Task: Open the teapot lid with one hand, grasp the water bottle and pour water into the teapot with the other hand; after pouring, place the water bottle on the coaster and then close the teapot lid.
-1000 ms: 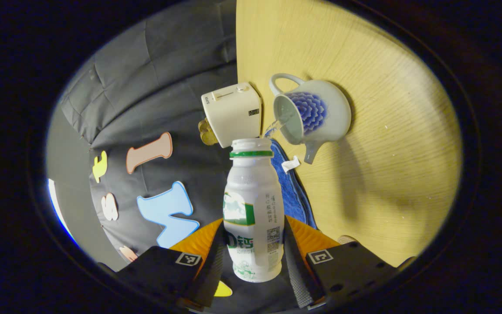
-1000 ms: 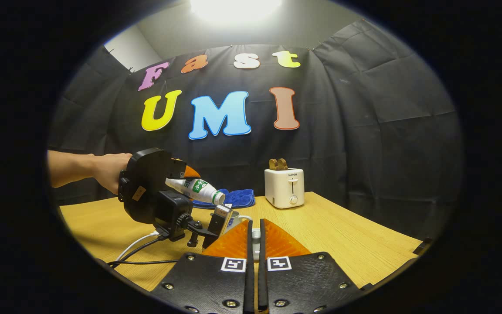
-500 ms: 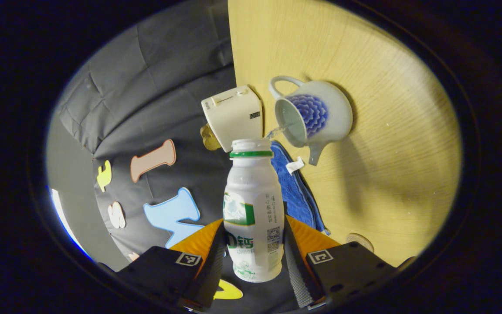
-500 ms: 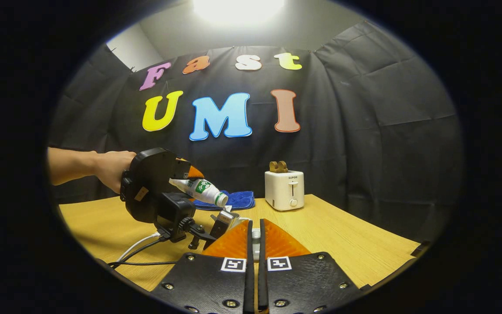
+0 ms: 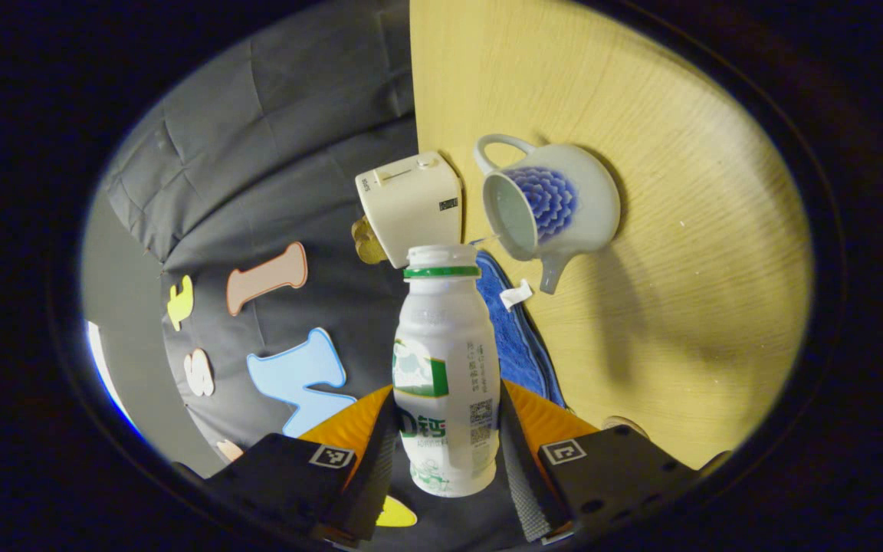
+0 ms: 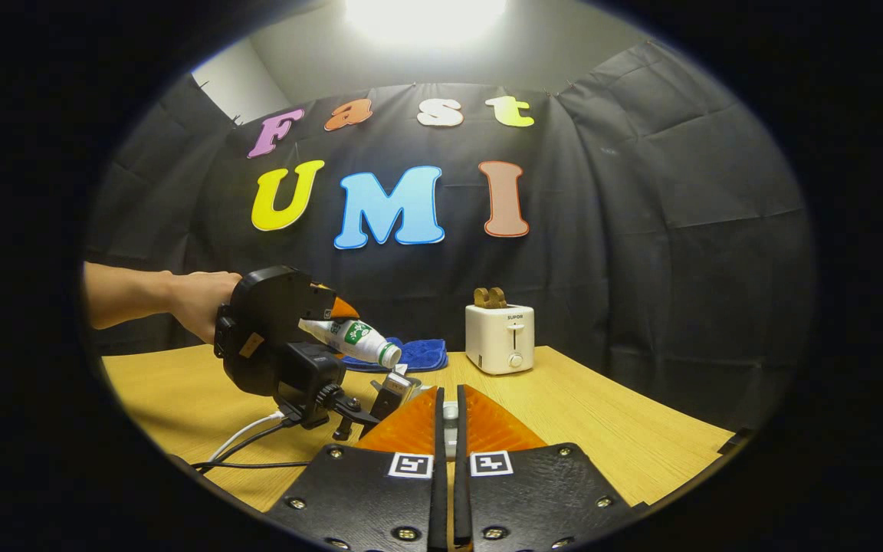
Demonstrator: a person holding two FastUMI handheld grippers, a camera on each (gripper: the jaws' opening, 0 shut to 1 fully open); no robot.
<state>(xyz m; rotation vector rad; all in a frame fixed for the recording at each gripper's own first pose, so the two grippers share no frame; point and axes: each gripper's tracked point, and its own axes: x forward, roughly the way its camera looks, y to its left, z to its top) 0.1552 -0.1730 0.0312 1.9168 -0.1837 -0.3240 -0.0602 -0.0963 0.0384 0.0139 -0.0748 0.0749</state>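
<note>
White water bottle [image 5: 446,368], uncapped, tilted mouth-first toward the lidless white-and-blue teapot [image 5: 545,198] standing on the worktop [image 5: 679,253].

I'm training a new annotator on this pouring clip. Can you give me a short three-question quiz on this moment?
1. True or false: the teapot has its lid on.
2. What does the left gripper hold? A) bottle B) toaster C) blue cloth
3. Fill in: behind the teapot, near the black wall, stands a white ____.

Key:
1. False; its mouth is open.
2. A; both fingers press on the bottle, which is tipped toward the teapot.
3. Toaster, with the blue cloth beside it on the table.
</note>
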